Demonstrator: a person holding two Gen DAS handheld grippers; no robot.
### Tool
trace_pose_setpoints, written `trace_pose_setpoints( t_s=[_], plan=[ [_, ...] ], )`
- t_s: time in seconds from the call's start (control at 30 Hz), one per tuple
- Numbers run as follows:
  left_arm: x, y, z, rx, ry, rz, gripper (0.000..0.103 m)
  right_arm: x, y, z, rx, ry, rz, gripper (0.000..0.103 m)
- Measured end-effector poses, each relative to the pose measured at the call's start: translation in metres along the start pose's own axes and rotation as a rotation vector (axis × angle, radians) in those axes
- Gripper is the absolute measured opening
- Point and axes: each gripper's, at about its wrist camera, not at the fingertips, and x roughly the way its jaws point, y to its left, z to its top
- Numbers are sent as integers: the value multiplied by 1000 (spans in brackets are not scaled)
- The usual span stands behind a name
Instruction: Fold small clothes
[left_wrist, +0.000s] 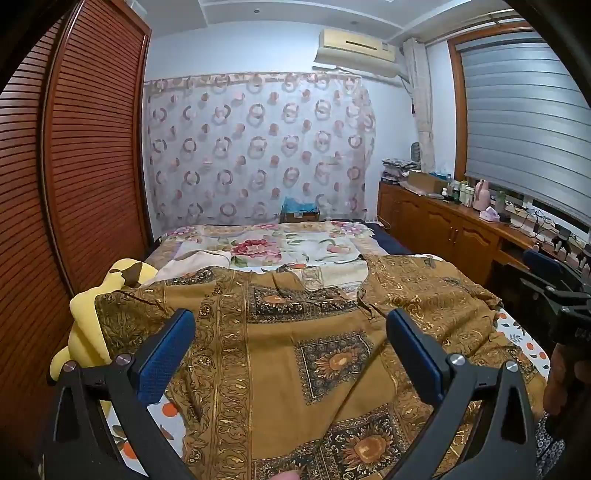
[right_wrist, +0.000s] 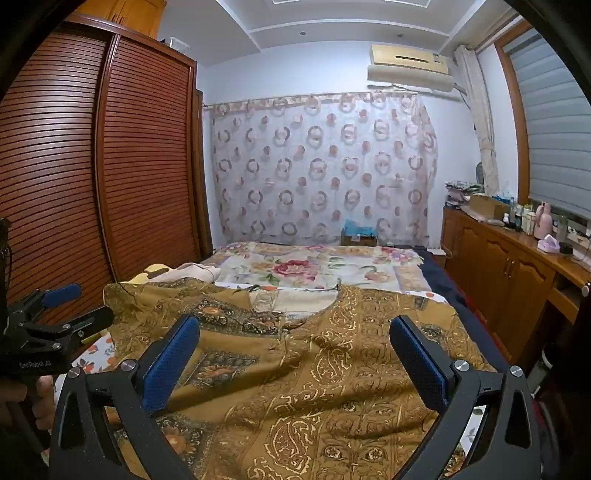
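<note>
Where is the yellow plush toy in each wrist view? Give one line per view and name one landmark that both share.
Left wrist view: the yellow plush toy lies at the left edge, beside the brown patterned garment, beyond the left gripper.
Right wrist view: only a yellow sliver shows left of centre, behind the garment.
Shared landmark: the air conditioner high on the far wall.
</note>
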Motion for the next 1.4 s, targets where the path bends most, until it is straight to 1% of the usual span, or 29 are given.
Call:
trace_pose_setpoints(
  t_s=[1.4],
  plan=[
    [0,0,0,-5,-3,0,103,-4,0,-1,9,-2,4,103]
  ],
)
